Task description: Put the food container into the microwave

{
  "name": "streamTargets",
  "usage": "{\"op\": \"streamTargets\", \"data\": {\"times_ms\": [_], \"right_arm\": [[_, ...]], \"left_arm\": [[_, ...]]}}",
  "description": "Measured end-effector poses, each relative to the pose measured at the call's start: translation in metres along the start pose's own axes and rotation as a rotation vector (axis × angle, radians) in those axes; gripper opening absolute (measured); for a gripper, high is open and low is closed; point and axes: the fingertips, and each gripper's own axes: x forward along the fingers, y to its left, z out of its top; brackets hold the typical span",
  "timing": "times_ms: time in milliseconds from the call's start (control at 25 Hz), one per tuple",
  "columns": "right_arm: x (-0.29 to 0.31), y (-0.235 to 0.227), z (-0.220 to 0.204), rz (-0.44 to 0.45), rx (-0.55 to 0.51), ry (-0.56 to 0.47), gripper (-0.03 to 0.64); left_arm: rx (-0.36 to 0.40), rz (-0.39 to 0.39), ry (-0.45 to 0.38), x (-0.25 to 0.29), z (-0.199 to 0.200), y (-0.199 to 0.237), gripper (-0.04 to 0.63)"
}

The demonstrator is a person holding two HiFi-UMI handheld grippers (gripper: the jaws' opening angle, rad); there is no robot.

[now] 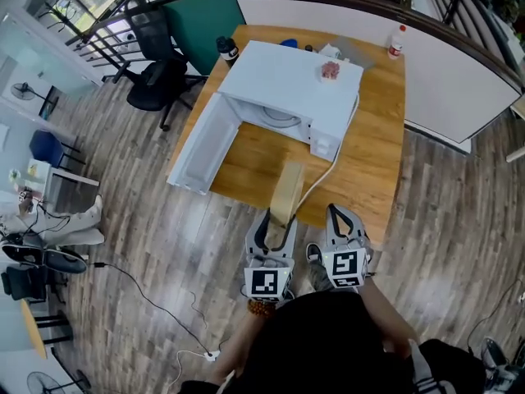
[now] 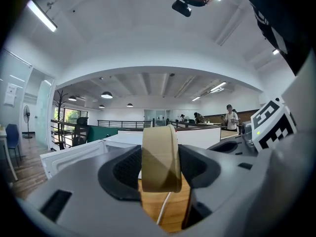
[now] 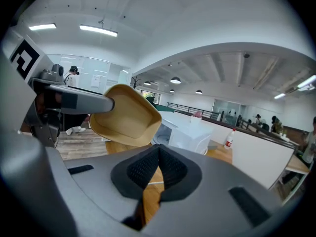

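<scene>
A tan food container [image 1: 286, 192] stands on its edge above the table's near side, with my left gripper [image 1: 276, 224] shut on its rim. In the left gripper view the container [image 2: 159, 157] sits clamped between the two dark pads. Its hollow side [image 3: 126, 117] shows in the right gripper view. The white microwave [image 1: 291, 89] stands on the wooden table [image 1: 369, 162], its door [image 1: 201, 142] swung wide open to the left and the cavity facing me. My right gripper [image 1: 343, 220] hangs beside the left one, shut with nothing in it; its pads [image 3: 148, 169] meet.
A pink object [image 1: 330, 71] rests on the microwave's top. A white cable [image 1: 328, 171] runs from the microwave across the table towards me. A black bottle [image 1: 227, 49] and a red-capped white bottle [image 1: 397, 42] stand at the far edge. An office chair [image 1: 156, 72] is to the left.
</scene>
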Motion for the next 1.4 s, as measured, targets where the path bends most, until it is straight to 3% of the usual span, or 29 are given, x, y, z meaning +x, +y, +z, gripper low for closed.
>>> {"op": "streamTargets", "data": {"times_ms": [360,840,1000,1160,1400], "right_arm": [[0.010,-0.061,-0.012,-0.033,0.014,-0.025,0.007],[0.018,-0.097,-0.014,-0.056,0.037,-0.052,0.008],[0.007,-0.119,-0.039,-0.097,0.078,-0.002,0.008],[-0.012,-0.136,-0.070,-0.114,0.054,0.064,0.007],[-0.021,-0.160,-0.096,-0.183,0.058,0.118,0.008]], "left_arm": [[0.049,-0.030,0.014,0.034,0.008,-0.036,0.242],[0.129,0.016,0.035,0.046,0.031,-0.023,0.242],[0.136,-0.022,0.040,0.058,0.028,-0.035,0.242],[0.105,-0.041,0.008,0.068,0.031,-0.057,0.242],[0.105,-0.155,-0.001,0.094,0.024,-0.076,0.242]]}}
